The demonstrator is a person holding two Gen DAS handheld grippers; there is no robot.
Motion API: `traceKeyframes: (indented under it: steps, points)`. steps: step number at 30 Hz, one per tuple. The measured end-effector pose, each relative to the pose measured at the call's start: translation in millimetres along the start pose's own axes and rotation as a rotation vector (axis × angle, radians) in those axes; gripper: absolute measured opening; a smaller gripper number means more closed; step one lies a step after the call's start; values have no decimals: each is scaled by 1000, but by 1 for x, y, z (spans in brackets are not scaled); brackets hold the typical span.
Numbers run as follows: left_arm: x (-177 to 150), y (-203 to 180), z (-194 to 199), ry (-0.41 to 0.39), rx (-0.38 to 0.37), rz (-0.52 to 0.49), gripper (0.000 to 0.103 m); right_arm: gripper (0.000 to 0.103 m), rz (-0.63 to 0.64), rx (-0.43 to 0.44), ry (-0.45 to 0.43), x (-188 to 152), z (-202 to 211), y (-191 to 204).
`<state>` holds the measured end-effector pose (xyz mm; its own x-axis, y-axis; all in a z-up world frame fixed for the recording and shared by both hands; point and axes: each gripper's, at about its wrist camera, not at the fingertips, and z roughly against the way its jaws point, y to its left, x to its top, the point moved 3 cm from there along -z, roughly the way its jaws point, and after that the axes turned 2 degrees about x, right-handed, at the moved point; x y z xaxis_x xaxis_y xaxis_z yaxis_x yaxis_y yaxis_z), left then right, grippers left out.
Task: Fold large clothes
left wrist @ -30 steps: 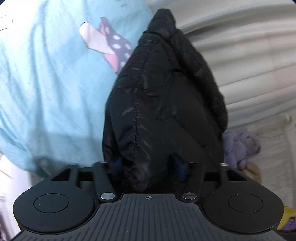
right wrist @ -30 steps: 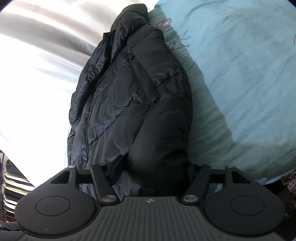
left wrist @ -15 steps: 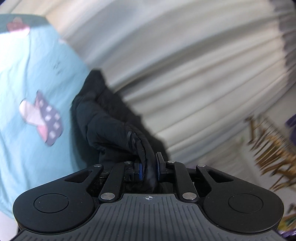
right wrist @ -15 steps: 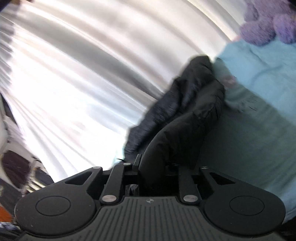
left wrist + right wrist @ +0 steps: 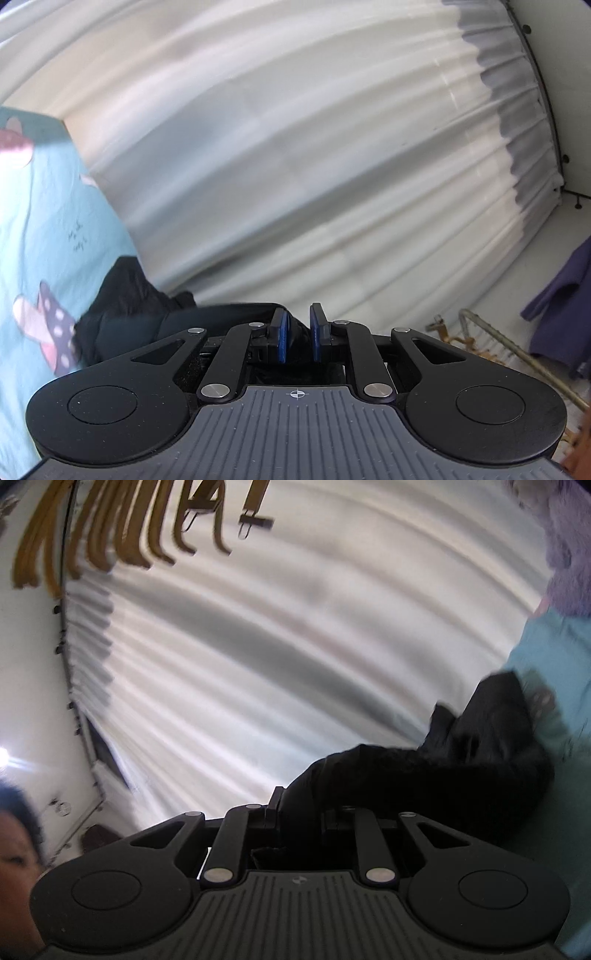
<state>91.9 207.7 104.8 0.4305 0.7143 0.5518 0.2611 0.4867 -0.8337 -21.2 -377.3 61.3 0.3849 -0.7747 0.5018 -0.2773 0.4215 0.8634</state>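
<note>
- A pale pleated curtain (image 5: 314, 166) fills most of both wrist views and serves as the backdrop for everything else; it is streaked with blur.
- A light blue bed sheet (image 5: 44, 229) printed with pink and spotted shapes lies at the curtain's lower edge, at the left in the left wrist view and at the right (image 5: 554, 657) in the right wrist view.
- The black puffer jacket (image 5: 443, 771) is strung out in front of the curtain, its long axis running from the sheet's edge toward each gripper; its far end rests against the sheet, where the bulk bunches (image 5: 122, 295).
- The left gripper (image 5: 296, 341) is nearly closed, its blue pads a narrow gap apart with a thin fold of the jacket pinched between them.
- The right gripper (image 5: 295, 812) is clamped around a thick roll of the jacket, which hides its fingertips; the fabric fills the jaws completely.
- A purple garment (image 5: 561, 295) hangs to the right of the curtain in the left view.
- A purple plush toy (image 5: 569, 554) sits above the sheet, beside the curtain.
- Wooden hangers (image 5: 110, 524) hang at the curtain's top left in the right view.
</note>
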Motion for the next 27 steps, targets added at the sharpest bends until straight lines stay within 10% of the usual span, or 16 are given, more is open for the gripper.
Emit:
traceKeyframes:
  steps: [5,10,11,15,21,27]
  points:
    - [42,7,-49,-140,-44,-13,1,16,26,-118,-71,34,-69,-14]
    - [48,44,-146,15,219,-49,3,14,12,-180,-40,62,-164,-43]
    - [44,54,-152,56,251,-28,6,13,-10,-195,-37,62,-178,-53]
    - [49,76,-134,73,233,38,73,13,-24,-269,-38,65,-216,-83]
    - [73,73,-89,-58,285,-97,97,12,-29,-385,-69,79,-255,-123]
    - [44,68,-137,53,277,-224,97,12,3,-480,-112,115,-286,-151]
